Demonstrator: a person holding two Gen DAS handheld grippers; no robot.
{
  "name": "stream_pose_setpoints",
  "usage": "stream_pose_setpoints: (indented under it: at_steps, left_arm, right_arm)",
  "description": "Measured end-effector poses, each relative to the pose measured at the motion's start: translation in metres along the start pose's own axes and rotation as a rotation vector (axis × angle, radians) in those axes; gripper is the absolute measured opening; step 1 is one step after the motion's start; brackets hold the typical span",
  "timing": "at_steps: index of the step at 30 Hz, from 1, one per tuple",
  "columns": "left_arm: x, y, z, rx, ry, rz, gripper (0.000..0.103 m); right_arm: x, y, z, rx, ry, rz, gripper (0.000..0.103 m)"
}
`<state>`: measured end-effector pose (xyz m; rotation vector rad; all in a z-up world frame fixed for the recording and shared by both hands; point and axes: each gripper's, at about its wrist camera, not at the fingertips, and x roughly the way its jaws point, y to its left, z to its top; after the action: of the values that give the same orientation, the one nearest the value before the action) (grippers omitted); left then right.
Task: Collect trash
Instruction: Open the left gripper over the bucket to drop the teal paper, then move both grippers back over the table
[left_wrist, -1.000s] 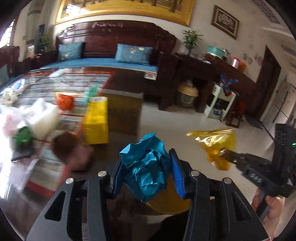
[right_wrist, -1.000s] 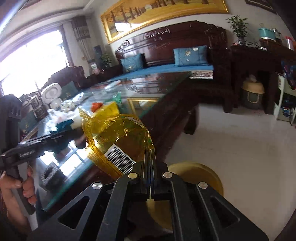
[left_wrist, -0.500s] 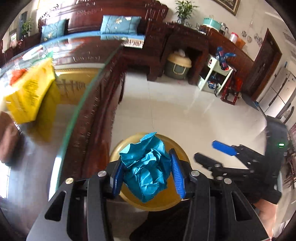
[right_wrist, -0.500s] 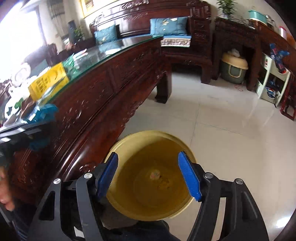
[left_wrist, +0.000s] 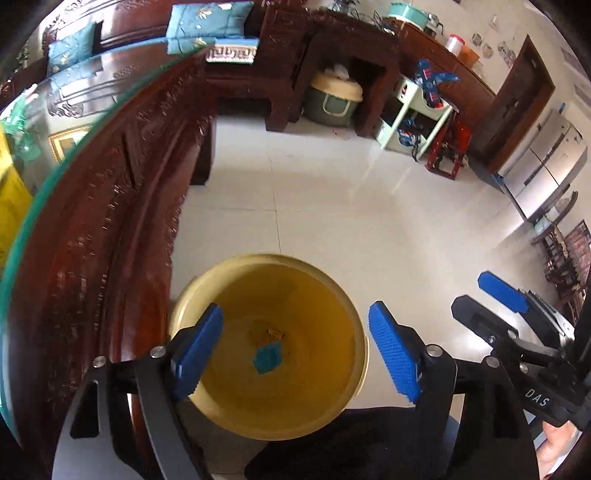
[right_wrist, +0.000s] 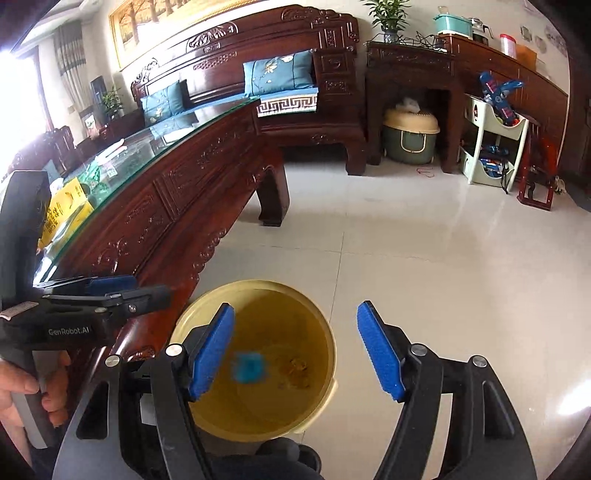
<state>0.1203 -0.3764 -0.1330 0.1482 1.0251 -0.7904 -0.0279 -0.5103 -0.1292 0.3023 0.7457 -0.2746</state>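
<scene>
A yellow trash bin (left_wrist: 360, 332) stands on the floor beside the wooden table; it also shows in the right wrist view (right_wrist: 325, 332). Inside it lie a crumpled blue paper (left_wrist: 266, 358), blurred in the right wrist view (right_wrist: 248, 370), and a yellow wrapper (left_wrist: 271, 333) (right_wrist: 297, 369). My left gripper (left_wrist: 299, 350) is open and empty above the bin. My right gripper (right_wrist: 297, 350) is open and empty above the bin too. Each gripper appears in the other's view: the right (left_wrist: 491, 299) and the left (right_wrist: 125, 290).
The dark carved table (right_wrist: 166, 206) with a glass top stands left of the bin and holds a yellow packet (right_wrist: 62, 210). A sofa (right_wrist: 280, 85), a covered bin (right_wrist: 410, 136) and a white rack (right_wrist: 495, 144) stand at the back. Tiled floor (right_wrist: 424, 258) lies to the right.
My left gripper has opened and the blue paper has dropped into the bin. My right gripper opened earlier and let the yellow wrapper fall in. Both grippers moved from the table to over the bin.
</scene>
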Motion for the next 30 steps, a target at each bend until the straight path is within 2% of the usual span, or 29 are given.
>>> stream_pose_setpoints:
  at_steps: [5, 9, 11, 15, 19, 20, 21, 23, 25, 30]
  left_arm:
    - [-0.06, 0.007, -0.009, -0.02, -0.145, -0.012, 0.082]
    - [-0.13, 0.015, -0.024, -0.007, -0.268, 0.016, 0.09]
    - [-0.167, 0.022, -0.04, 0.006, -0.337, 0.06, 0.096]
    - [-0.23, 0.049, -0.082, -0.022, -0.437, 0.237, 0.099]
    - [-0.271, 0.084, -0.124, -0.1, -0.453, 0.423, 0.099]
    - [-0.277, 0.091, -0.133, -0.118, -0.454, 0.444, 0.099]
    - [-0.283, 0.098, -0.142, -0.136, -0.449, 0.457, 0.099]
    - [-0.292, 0.114, -0.158, -0.166, -0.424, 0.461, 0.099]
    - [-0.293, 0.122, -0.171, -0.186, -0.4, 0.44, 0.099]
    - [-0.281, 0.129, -0.183, -0.176, -0.369, 0.415, 0.099]
  right_arm:
    - [-0.016, 0.017, 0.003, -0.02, -0.061, 0.055, 0.067]
    - [-0.04, 0.052, 0.012, -0.061, -0.147, 0.168, 0.067]
    - [-0.055, 0.071, 0.015, -0.09, -0.191, 0.221, 0.067]
    - [-0.084, 0.117, 0.016, -0.156, -0.261, 0.331, 0.067]
    - [-0.107, 0.168, 0.011, -0.222, -0.301, 0.447, 0.074]
    - [-0.113, 0.181, 0.009, -0.238, -0.311, 0.468, 0.077]
    - [-0.118, 0.191, 0.008, -0.25, -0.325, 0.477, 0.088]
    - [-0.132, 0.21, 0.0, -0.27, -0.384, 0.498, 0.095]
    - [-0.142, 0.228, -0.009, -0.301, -0.412, 0.512, 0.095]
    - [-0.152, 0.246, -0.017, -0.303, -0.402, 0.54, 0.095]
